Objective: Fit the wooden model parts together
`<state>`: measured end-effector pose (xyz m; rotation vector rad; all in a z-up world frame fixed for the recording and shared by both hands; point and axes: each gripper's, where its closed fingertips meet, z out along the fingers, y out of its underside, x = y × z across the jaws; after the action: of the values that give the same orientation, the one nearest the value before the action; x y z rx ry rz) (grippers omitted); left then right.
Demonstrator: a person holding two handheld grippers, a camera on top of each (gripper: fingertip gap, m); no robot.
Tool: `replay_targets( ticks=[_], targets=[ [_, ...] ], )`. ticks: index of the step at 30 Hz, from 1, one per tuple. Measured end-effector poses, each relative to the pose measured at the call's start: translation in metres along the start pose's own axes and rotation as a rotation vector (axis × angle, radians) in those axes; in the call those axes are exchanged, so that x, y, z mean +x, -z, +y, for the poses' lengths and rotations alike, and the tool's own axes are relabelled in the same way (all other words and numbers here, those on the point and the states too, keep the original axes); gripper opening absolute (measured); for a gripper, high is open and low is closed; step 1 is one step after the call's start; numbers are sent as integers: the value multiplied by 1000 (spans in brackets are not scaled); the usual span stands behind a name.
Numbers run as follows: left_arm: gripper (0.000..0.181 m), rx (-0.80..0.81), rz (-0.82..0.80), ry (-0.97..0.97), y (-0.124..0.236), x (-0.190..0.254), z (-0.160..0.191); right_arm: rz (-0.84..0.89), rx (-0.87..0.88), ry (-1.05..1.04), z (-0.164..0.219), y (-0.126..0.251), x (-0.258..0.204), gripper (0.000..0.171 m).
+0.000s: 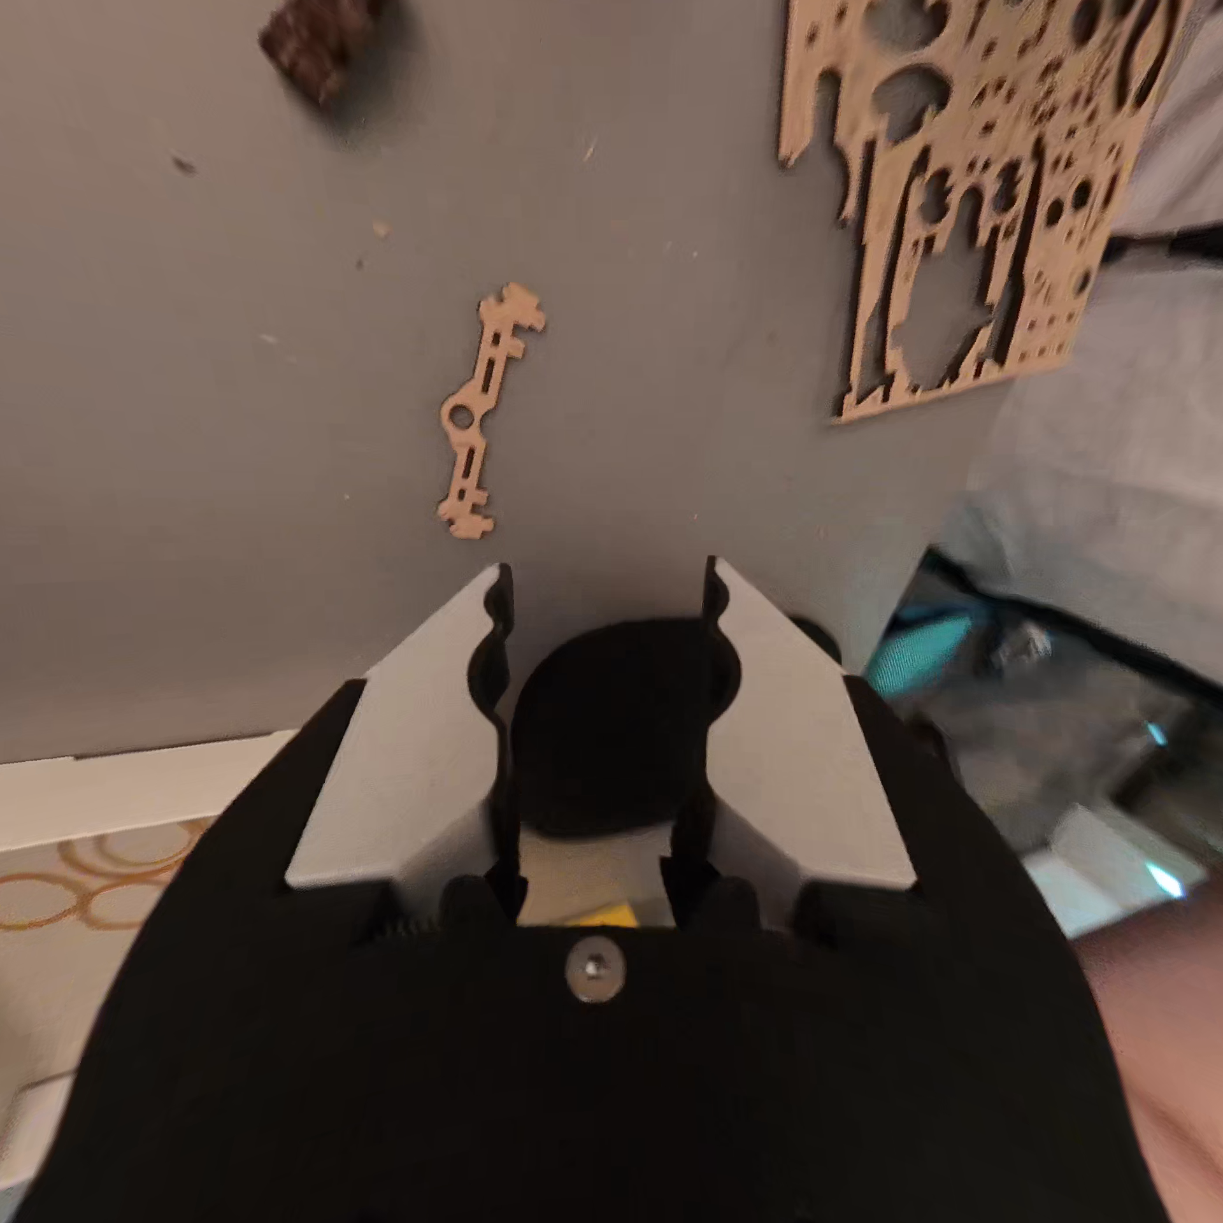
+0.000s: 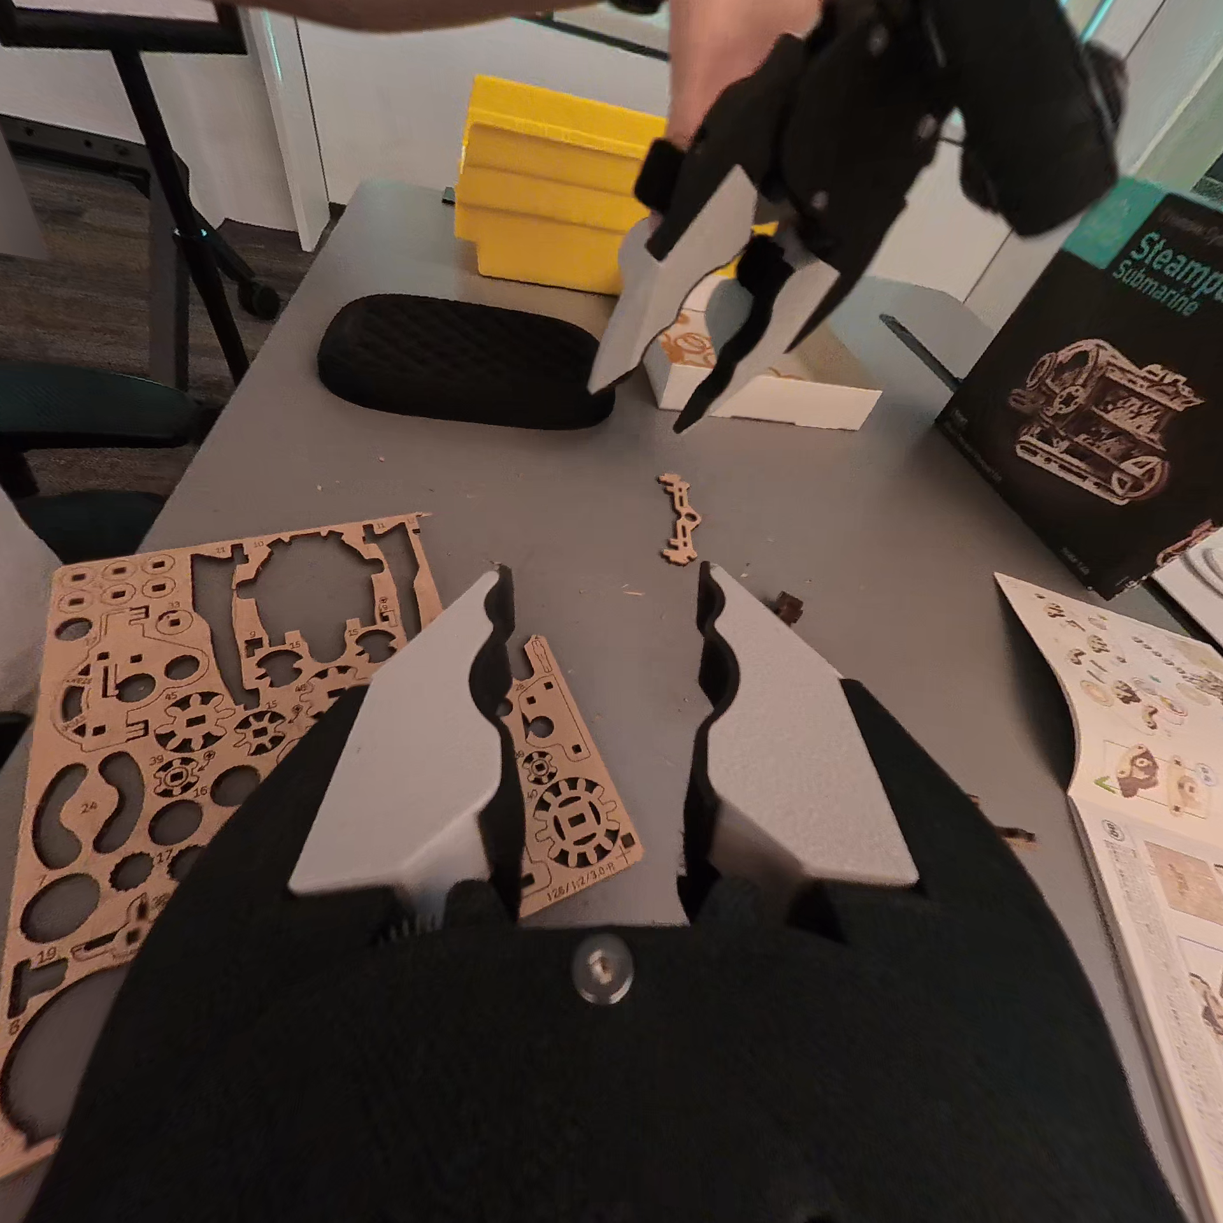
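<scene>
Both empty. Left gripper and right gripper have jaws spread wide. Slim wooden part lies flat on the grey table, just ahead of the left fingers, apart from the cut-out sheet. Risk: thin, flat piece, so fingers may skid off or snap it.

Grey table is showing pale tan wooden part and tan cut-out sheet, its holes making gear and bean patterns; black-and-grey right gripper and left gripper are hovering; yellow bins, black diamond-textured pad, dark box with teal lettering are sitting behind
</scene>
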<state>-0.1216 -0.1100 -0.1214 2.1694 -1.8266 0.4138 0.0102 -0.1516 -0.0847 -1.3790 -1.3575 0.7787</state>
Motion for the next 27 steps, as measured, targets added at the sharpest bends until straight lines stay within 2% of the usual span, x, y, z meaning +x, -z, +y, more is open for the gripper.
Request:
replay_targets(
  ticks=[4, 8, 11, 15, 18, 20, 22, 27],
  targets=[
    [57, 288, -59, 16, -11, 43, -4, -9, -7, 17, -14, 21, -8, 56],
    [55, 500, -138, -9, -26, 102, 4, -50, 1, -155, -14, 52, -37, 55],
    [52, 562, -81, 26, -55, 142, 12, 12, -64, -199, 10, 74, -59, 55],
    [49, 621, -48, 113, -92, 153, 11, 152, -129, -314, 38, 99, -68, 55],
    [45, 738, 78, 143, -95, 161, -4, 166, -127, -463, 46, 107, -75, 55],
    [45, 736, 147, 133, -98, 167, -6, 131, -123, -535, 47, 105, -84, 55],
    [48, 726, 134, 116, -98, 168, -7, 117, -119, -564, 47, 102, -91, 55],
    [57, 699, 102, 98, -99, 172, -12, 163, -280, -579, 71, 96, -108, 57]
  ],
)
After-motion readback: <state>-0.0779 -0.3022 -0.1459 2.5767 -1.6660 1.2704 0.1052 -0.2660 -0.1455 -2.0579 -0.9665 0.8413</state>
